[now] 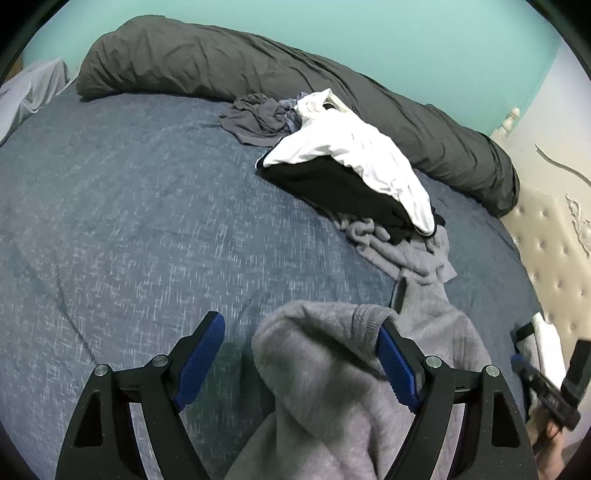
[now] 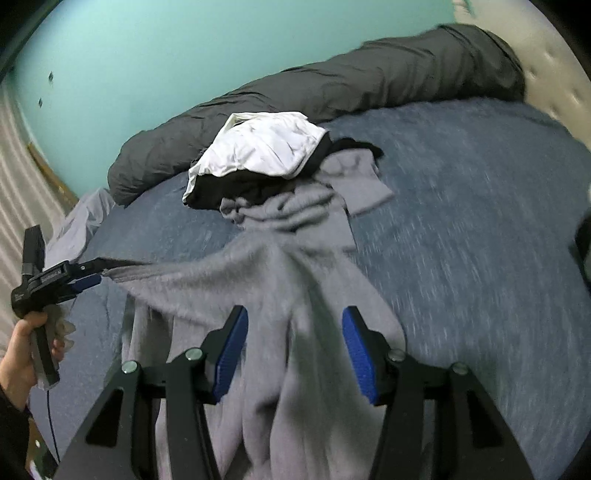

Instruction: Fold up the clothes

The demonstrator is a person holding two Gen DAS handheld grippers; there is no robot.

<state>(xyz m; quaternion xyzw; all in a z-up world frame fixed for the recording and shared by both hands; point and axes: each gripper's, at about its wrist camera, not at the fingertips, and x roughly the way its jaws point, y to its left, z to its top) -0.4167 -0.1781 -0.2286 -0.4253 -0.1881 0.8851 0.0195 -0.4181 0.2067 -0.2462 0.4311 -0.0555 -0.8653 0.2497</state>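
A: Teal wall [image 1: 369, 33] behind, and your bed with the speckled blue-grey cover [image 1: 129, 206] fills both views, a long dark grey rolled duvet [image 1: 229, 66] along its far edge. Where's the garment?

B: Your fuzzy light grey fleece garment [image 2: 295, 295] runs from the clothes pile toward you, draped up between both tools. The pile holds a white garment [image 1: 354, 147] lying over a black one [image 1: 332, 188], with a crumpled dark grey piece [image 1: 258, 118] behind.

A: And my left gripper [image 1: 303, 365]?

B: In its own view the blue pads stand wide apart, fleece resting against the right pad only. Yet the right wrist view shows its tips together at the stretched fleece edge, so I cannot tell whether it grips.

A: The right gripper [image 2: 293, 354]?

B: Wide open; the fleece hangs loosely between its fingers, not pinched. Your hand [image 2: 22, 354] grasps the left tool's handle.
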